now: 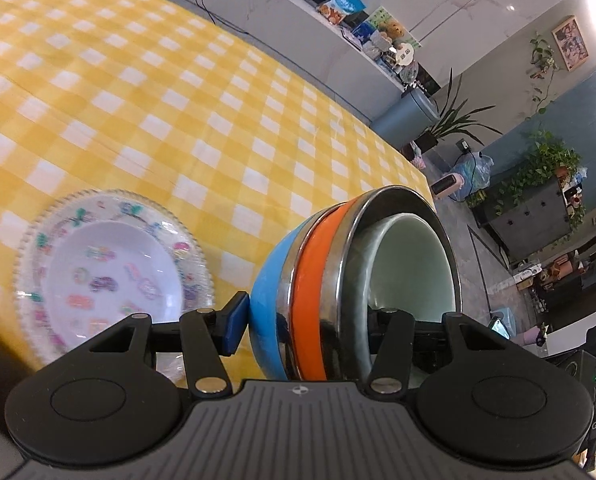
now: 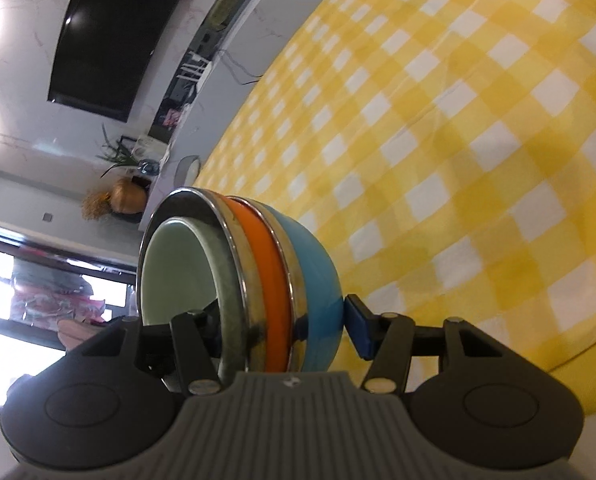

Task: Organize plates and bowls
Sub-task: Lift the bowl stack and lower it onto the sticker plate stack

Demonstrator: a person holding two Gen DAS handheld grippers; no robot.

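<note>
Both the left gripper [image 1: 306, 328] and right gripper [image 2: 282, 328] clamp one nested bowl stack [image 1: 318, 280] above the checked tablecloth [image 1: 138, 100]; uneven squeezing could slide the bowls apart.

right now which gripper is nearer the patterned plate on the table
Left. The left gripper, clamped on the nested bowls, has the patterned plate just beside it; the right gripper's view shows no plate.

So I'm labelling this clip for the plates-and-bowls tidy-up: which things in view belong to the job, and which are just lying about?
Belongs to the job:
- nested bowl stack, blue, orange and pale green, gripped by the left gripper and the right gripper
- patterned plate on the checked tablecloth

Just lying about:
- snack packets on the counter
- potted plants
- television
</note>
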